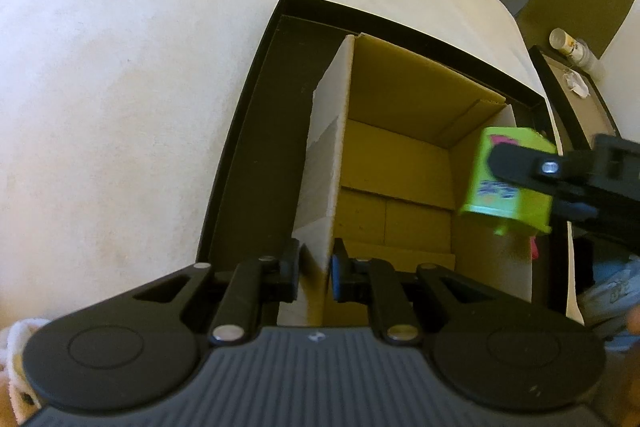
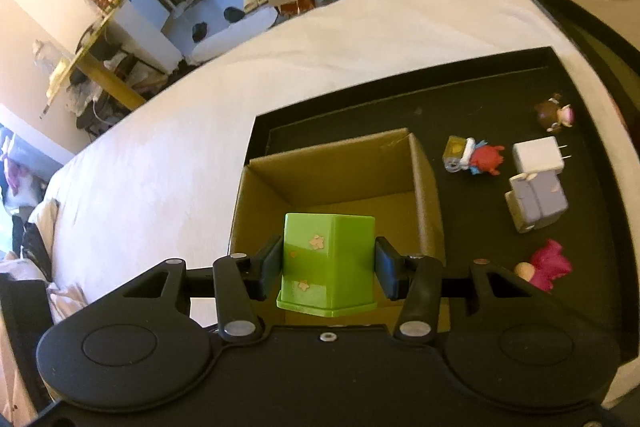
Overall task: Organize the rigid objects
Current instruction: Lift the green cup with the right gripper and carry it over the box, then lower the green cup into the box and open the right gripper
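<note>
Right tool (image 2: 327,269) is clamped on the green box (image 2: 329,263), lime plastic with little star stickers, hanging over the carton's (image 2: 424,187) near rim with open room straight below. Left tool (image 1: 314,273) pinches the carton's white flap (image 1: 326,163). 5 toys lie right of it on the tray (image 2: 592,211).

pink toy (image 2: 550,265) partly behind tool

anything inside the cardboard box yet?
Nothing visible: the cardboard box shows only its bare brown floor. The green block hangs above it in the right gripper, not inside. The block and the left gripper, clamped on the wall, hide part of the floor.
</note>
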